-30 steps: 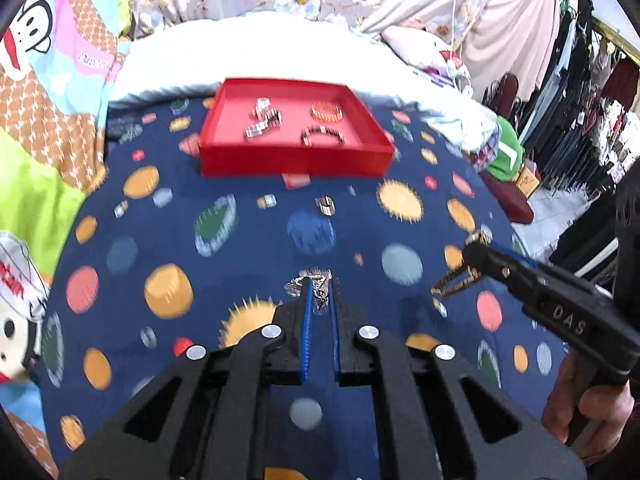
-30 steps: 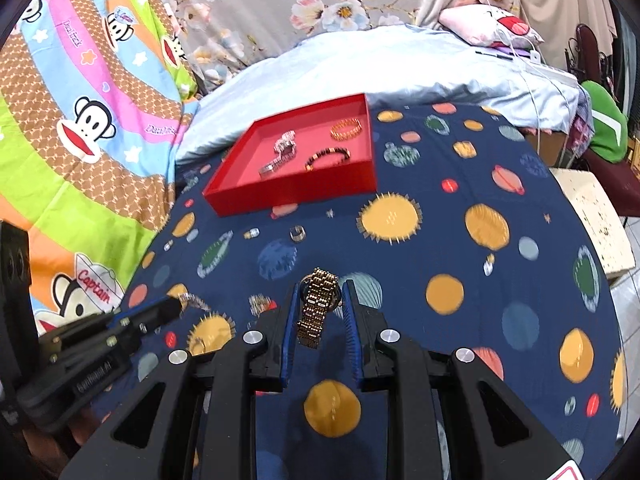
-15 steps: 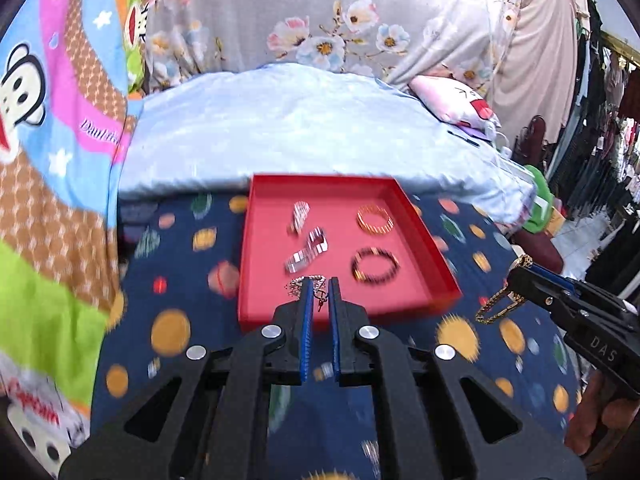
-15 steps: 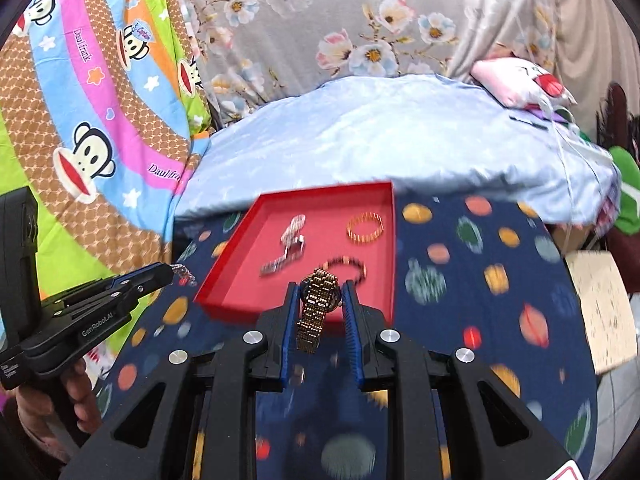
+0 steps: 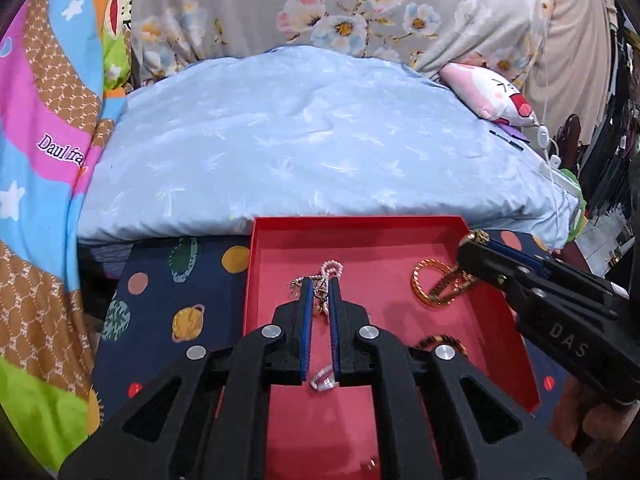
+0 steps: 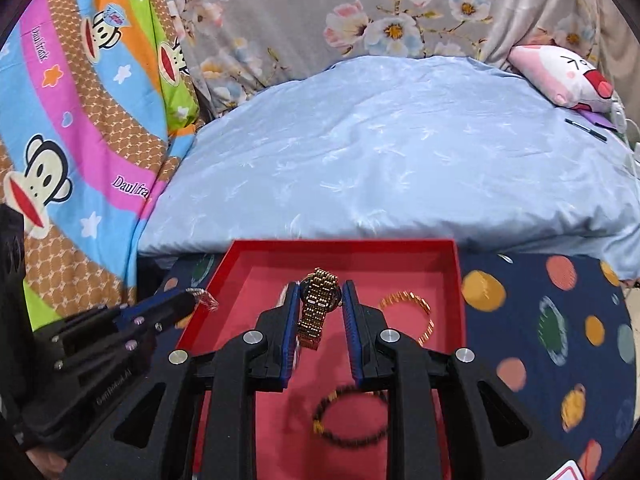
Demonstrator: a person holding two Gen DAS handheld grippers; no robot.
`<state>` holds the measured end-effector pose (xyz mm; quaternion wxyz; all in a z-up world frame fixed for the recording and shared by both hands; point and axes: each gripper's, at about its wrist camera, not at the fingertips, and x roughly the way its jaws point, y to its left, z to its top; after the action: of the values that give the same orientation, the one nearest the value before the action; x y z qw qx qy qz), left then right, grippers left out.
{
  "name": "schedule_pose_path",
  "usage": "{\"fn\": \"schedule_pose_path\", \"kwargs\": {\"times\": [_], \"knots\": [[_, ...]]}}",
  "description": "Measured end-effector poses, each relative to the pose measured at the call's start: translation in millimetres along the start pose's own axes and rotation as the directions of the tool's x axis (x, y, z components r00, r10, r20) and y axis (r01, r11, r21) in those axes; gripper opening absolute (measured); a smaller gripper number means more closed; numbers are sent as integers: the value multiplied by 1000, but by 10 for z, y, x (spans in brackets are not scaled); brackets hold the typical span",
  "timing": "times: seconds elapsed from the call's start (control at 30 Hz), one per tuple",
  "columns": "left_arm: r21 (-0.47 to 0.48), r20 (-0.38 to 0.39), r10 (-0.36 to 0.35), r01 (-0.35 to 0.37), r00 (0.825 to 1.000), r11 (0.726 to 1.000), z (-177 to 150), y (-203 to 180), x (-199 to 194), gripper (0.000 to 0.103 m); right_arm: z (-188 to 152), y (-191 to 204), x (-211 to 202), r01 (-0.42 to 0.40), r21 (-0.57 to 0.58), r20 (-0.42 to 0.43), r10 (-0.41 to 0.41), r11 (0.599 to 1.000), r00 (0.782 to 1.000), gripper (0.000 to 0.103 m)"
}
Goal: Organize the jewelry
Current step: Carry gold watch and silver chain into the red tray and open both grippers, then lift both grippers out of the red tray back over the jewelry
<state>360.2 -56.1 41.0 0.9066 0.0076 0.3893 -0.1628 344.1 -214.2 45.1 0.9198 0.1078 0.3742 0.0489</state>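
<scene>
A red tray (image 5: 496, 320) (image 6: 456, 280) lies on the dark planet-print cloth by a pale blue quilt. My left gripper (image 5: 319, 284) is shut on a thin silver chain (image 5: 298, 283) and hangs over the tray's left part. My right gripper (image 6: 318, 286) is shut on a gold watch (image 6: 316, 308) and hovers over the tray's middle; it also shows in the left wrist view (image 5: 474, 240). In the tray lie a gold bangle (image 5: 430, 284) (image 6: 416, 306), a dark beaded bracelet (image 6: 348, 416) (image 5: 440, 342) and a silver piece (image 5: 323, 379).
The planet-print cloth (image 6: 560, 340) spreads right and left of the tray. The blue quilt (image 5: 312, 152) rises just behind it. A pink plush pillow (image 6: 564, 76) lies at the back right. Bright monkey-print fabric (image 5: 40, 160) hangs at the left.
Both grippers have moved forward from over the cloth to over the red tray, each still carrying its piece. The tray now fills the lower middle of both views.
</scene>
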Motion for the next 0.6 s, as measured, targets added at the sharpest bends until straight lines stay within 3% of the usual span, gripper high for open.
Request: {"fn": "schedule_pose_path", "kwargs": {"times": [0.13, 0.27, 0.5, 0.57, 0.6], "knots": [[-10, -30, 20, -21, 999, 1000, 42, 64, 278, 7, 97, 46, 356, -11, -7, -27, 11, 1000, 1000, 20], [-6, -70, 28, -28, 997, 1000, -27, 86, 457, 7, 9, 52, 631, -6, -24, -112, 4, 1000, 994, 19], [2, -96, 27, -27, 995, 1000, -227, 78, 412, 7, -233, 46, 442, 0, -52, -216, -12, 999, 976, 19], [1, -94, 30, -31, 995, 1000, -272, 74, 352, 13, -328, 52, 340, -10, -54, -224, -2, 999, 975, 20], [0, -88, 35, -35, 996, 999, -298, 70, 307, 21, -383, 61, 268, -9, -60, -221, -5, 998, 975, 20]]}}
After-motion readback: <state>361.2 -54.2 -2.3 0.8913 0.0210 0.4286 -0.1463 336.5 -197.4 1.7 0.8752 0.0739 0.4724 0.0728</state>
